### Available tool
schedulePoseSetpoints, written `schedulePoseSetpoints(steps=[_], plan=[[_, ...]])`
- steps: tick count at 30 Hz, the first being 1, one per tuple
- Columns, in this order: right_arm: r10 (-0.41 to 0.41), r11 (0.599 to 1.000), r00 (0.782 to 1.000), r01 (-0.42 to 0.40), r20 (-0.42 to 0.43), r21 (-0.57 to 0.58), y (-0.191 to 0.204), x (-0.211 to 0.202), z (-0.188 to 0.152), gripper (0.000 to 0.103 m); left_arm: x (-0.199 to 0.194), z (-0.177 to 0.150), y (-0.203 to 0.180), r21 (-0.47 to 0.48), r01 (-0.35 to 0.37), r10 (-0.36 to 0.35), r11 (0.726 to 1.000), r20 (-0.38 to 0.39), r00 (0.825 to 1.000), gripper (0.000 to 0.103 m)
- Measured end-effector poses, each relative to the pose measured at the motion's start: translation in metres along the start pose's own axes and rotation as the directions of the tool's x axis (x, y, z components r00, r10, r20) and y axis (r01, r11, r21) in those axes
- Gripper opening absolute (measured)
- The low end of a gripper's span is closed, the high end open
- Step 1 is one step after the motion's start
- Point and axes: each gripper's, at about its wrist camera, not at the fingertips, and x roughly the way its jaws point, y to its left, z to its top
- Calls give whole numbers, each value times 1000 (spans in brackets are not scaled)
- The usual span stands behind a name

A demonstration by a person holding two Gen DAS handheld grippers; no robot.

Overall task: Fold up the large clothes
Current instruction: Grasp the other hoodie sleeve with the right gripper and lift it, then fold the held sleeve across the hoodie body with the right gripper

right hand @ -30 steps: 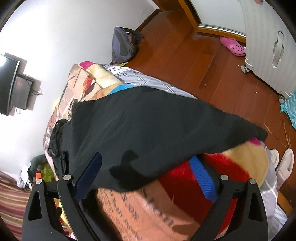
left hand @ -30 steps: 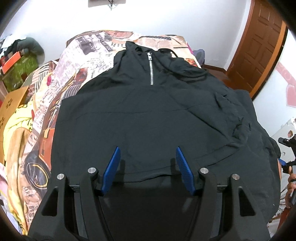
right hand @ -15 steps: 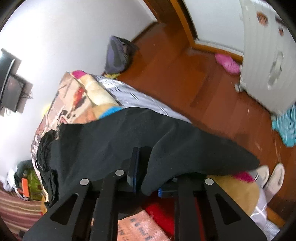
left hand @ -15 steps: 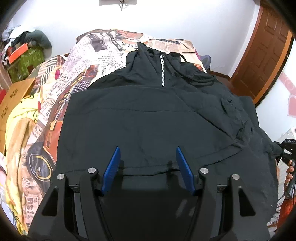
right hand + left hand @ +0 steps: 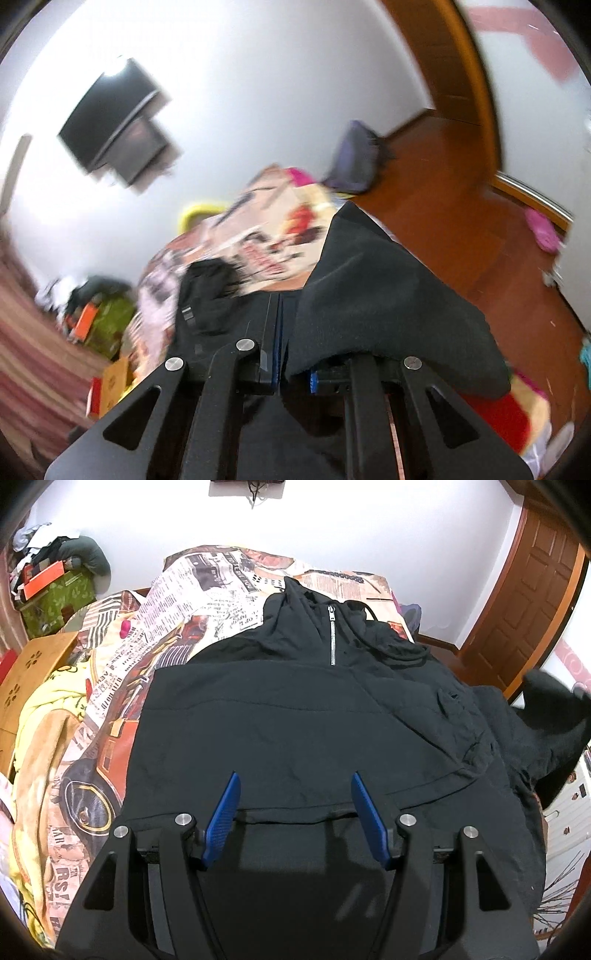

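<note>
A black zip-neck hoodie [image 5: 295, 709] lies spread front-up on the bed, its hood at the far end. My left gripper [image 5: 295, 805] hovers open over the hem with nothing between its blue pads. My right gripper [image 5: 282, 332] is pinched on the hoodie's sleeve [image 5: 388, 306]. Its jaws are closing the last bit, and the cloth drapes over its right finger. In the left wrist view the raised sleeve [image 5: 546, 709] shows as a blurred dark shape off the bed's right edge.
The bed is covered by a newspaper-print blanket [image 5: 207, 590]. A green box [image 5: 55, 602] and a wooden stand [image 5: 33, 664] stand at the left, and a brown door [image 5: 535, 590] is at the right. A TV [image 5: 110, 122] hangs on the wall. A backpack [image 5: 354, 158] and a pink slipper [image 5: 543, 229] lie on the wood floor.
My right gripper went from wide open around the sleeve's edge to shut on it, then rose and rolled, lifting the sleeve. My left gripper drifted slightly and stayed open.
</note>
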Motion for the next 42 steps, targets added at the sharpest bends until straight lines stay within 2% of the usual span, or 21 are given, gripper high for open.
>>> schedulePoseSetpoints(steps=[3,7,10,16,20,25,29,32,34,36,39,42], plan=[[23,997,999,-25,-23,-73,25,13,-10,10,-3,-2,1,9,-8,8,1000,7,1000,61],[92,986,990,-105,-108,-126,57,46,-26,10,-4,-5,2,15,-12,12,1000,3,1000,61],[107,975,975,-142,-195,-171,74,72,-47,10,-3,-8,5,15,-20,20,1000,-2,1000,61],[43,948,929,-153,-367,-278,94,115,-102,10,-1,-12,9,16,-24,24,1000,-14,1000,61],[-11,938,913,-132,-407,-321,96,123,-124,13,1,-15,9,16,-27,27,1000,-24,999,61],[-33,939,900,-121,-434,-323,96,122,-127,16,4,-18,7,20,-25,26,999,-39,999,61],[0,955,872,-145,-489,-258,88,115,-119,19,5,-20,0,46,-33,35,998,-41,999,61],[29,963,858,-162,-512,-217,81,104,-115,28,7,-20,-4,60,-27,29,998,-41,999,61],[56,968,860,-172,-508,-184,75,94,-110,38,8,-19,-7,62,-12,14,998,-44,999,61],[55,973,877,-155,-477,-173,68,82,-102,47,10,-19,-10,61,-1,4,998,-49,999,61],[58,979,903,-135,-426,-152,56,64,-91,49,10,-17,-14,66,1,2,998,-45,999,61],[51,987,918,-107,-394,-122,43,53,-80,51,11,-16,-19,70,6,-3,998,-40,999,61]])
